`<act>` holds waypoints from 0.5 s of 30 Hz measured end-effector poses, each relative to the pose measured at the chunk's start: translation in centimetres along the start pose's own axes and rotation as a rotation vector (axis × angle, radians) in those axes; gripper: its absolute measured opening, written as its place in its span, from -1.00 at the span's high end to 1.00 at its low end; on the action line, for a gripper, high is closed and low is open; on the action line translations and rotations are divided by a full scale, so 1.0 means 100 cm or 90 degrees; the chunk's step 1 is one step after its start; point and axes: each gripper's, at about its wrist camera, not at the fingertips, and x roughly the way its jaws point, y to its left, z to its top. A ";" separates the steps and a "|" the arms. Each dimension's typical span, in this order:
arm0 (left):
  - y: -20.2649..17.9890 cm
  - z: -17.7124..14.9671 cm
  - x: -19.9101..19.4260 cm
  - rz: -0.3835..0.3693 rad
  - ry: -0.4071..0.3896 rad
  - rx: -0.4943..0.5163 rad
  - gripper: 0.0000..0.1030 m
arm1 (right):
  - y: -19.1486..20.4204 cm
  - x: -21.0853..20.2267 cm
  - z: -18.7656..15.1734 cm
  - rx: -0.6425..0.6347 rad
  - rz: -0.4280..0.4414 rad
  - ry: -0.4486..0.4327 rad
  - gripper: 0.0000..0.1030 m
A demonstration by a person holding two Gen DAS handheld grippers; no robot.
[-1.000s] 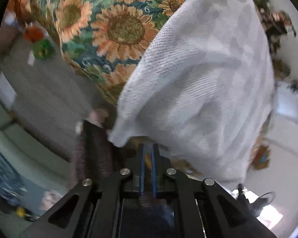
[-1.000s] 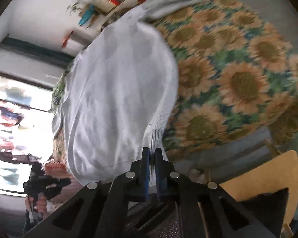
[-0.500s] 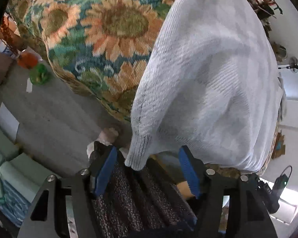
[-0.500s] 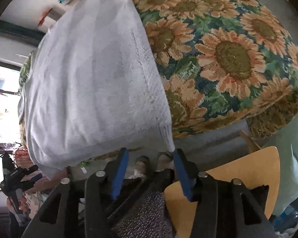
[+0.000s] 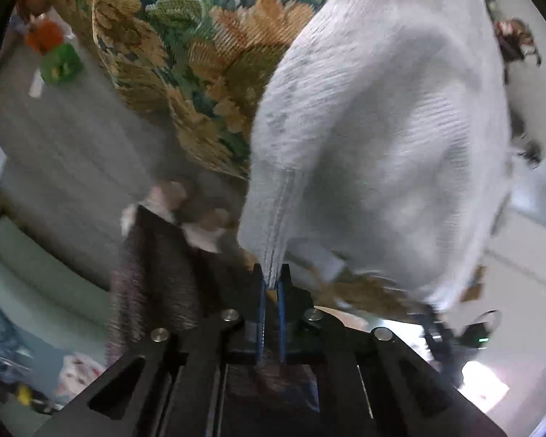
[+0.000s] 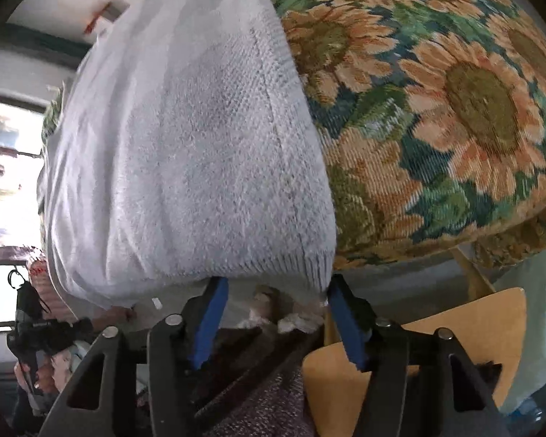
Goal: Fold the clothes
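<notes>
The white knitted sweater (image 5: 382, 138) lay spread over the tabletop, which was covered by a sunflower-patterned cloth (image 6: 455, 109), and its ribbed hem hung over the near edge toward both tools.

In the left wrist view, the left tongs (image 5: 271, 284) stood at the lower centre of the frame. Their blue pads were almost together and pinched one corner of the hem, which came down to them as a narrow point. The body of the sweater rose from there to the upper right of the frame.

In the right wrist view, the right tongs (image 6: 273, 313) stood wide apart at the lower centre and held nothing. The hem ran across the frame from left to right just above the blue pads (image 6: 209, 320), and its other corner sat at the right end of this line, just above the right pad. The long axis of the sweater went from the tongs up to the upper left of the frame, away from the person.

So one hem corner was already gripped and the other lay free, directly in front of the open right tongs and nearer to them. In my judgement, the coming move depended on the right tongs reaching this corner, slightly up and to the right.
</notes>
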 end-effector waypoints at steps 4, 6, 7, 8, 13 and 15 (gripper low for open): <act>-0.011 -0.004 -0.011 -0.041 -0.017 0.005 0.89 | 0.008 -0.010 -0.004 0.020 0.041 -0.018 0.65; -0.018 -0.003 -0.014 -0.042 -0.027 0.011 0.89 | 0.013 -0.019 -0.007 0.031 0.038 -0.023 0.80; -0.018 -0.003 -0.019 -0.049 -0.042 0.013 0.89 | 0.016 -0.024 -0.010 0.036 0.040 -0.028 0.81; -0.019 -0.002 -0.021 -0.050 -0.055 0.007 0.89 | 0.019 -0.030 -0.012 0.041 0.044 -0.034 0.82; -0.002 0.003 -0.019 -0.020 -0.078 -0.010 0.31 | 0.015 -0.049 -0.021 0.043 0.036 -0.035 0.82; 0.003 0.000 -0.018 0.001 -0.105 0.002 -0.34 | -0.011 -0.060 -0.021 0.034 0.020 -0.019 0.65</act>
